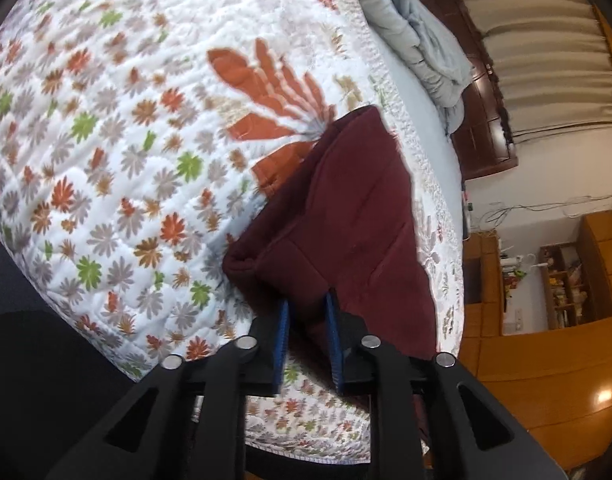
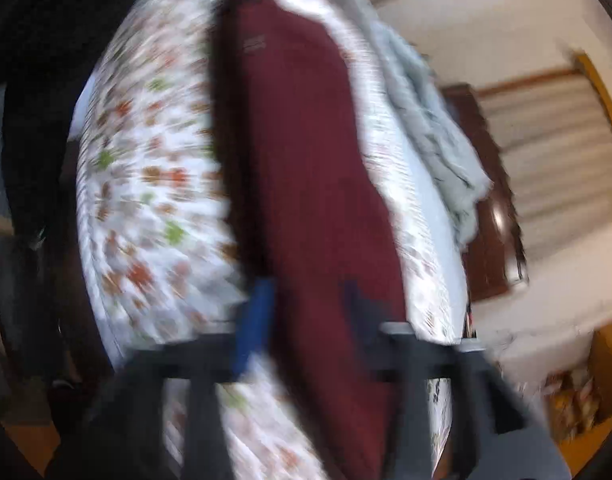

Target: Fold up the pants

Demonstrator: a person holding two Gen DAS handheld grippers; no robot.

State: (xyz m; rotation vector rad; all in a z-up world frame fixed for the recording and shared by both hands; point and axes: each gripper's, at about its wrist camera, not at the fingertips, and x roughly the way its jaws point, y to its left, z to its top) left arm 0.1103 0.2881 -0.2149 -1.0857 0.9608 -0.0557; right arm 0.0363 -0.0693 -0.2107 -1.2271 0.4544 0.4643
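Left wrist view showed the floral quilt (image 1: 118, 152) on the bed carrying the maroon pants (image 1: 346, 216), already doubled into a compact stack near the quilt's right edge, so folding appeared largely done. The left gripper (image 1: 308, 320) stood partly spread astride the near fold, pads clear; the right gripper (image 2: 306, 300), blurred, stood spread over the pants.

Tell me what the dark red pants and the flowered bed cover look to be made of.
Pants: a soft, thick knit, probably fleece or sweatshirt cotton; matte, slightly fuzzy, with rounded, bulky folds and stitched seams.
Bed cover: a quilted fabric, likely printed cotton over padding; stitch lines puff the surface into small raised cells, and the flower print looks flat and matte.
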